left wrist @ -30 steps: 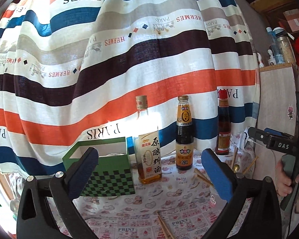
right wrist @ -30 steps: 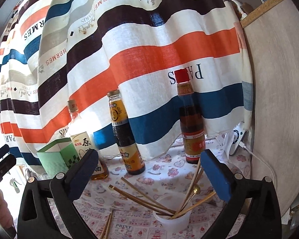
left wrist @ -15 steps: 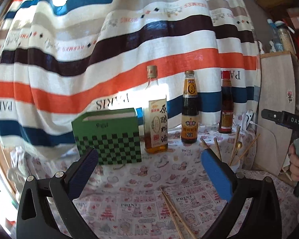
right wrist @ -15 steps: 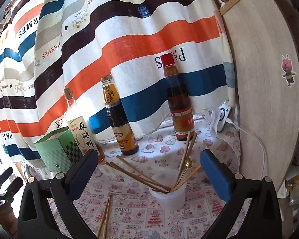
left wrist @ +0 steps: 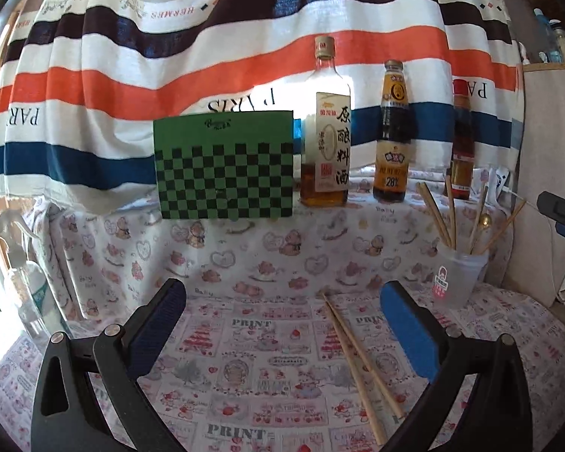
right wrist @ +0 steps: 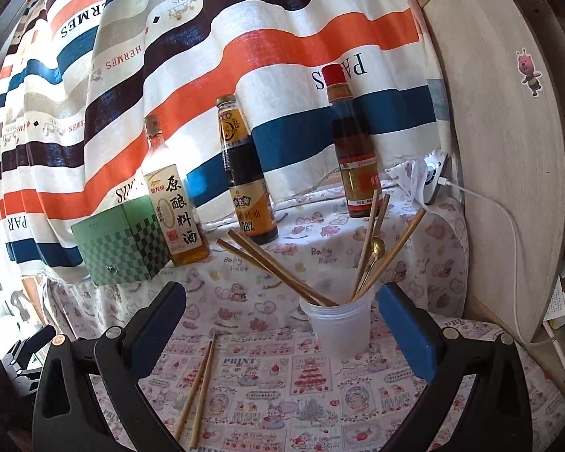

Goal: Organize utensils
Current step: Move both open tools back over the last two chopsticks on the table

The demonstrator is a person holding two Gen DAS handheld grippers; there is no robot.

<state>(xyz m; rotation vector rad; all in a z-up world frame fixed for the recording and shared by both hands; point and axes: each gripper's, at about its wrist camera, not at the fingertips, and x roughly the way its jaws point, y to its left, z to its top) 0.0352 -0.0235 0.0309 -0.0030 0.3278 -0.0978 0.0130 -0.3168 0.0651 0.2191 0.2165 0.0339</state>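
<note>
A clear plastic cup (right wrist: 339, 327) (left wrist: 457, 278) stands on the printed tablecloth, holding several wooden chopsticks (right wrist: 278, 269) and a gold spoon (right wrist: 376, 246). A loose pair of chopsticks (left wrist: 358, 358) (right wrist: 197, 384) lies flat on the cloth. My left gripper (left wrist: 282, 324) hovers open above the cloth, the loose pair just inside its right finger. My right gripper (right wrist: 282, 324) is open too, with the cup just inside its right finger and nothing held.
A green checkered box (left wrist: 224, 167) and three sauce bottles (left wrist: 326, 132) (left wrist: 393, 135) (left wrist: 461, 143) line the back by a striped curtain (left wrist: 245, 56). A wooden board (right wrist: 508, 150) stands right. A spray bottle (left wrist: 22, 275) sits at far left.
Both grippers have pulled back and tipped downward, so more of the tablecloth, the loose chopsticks and the cup now show. Both stayed open.
</note>
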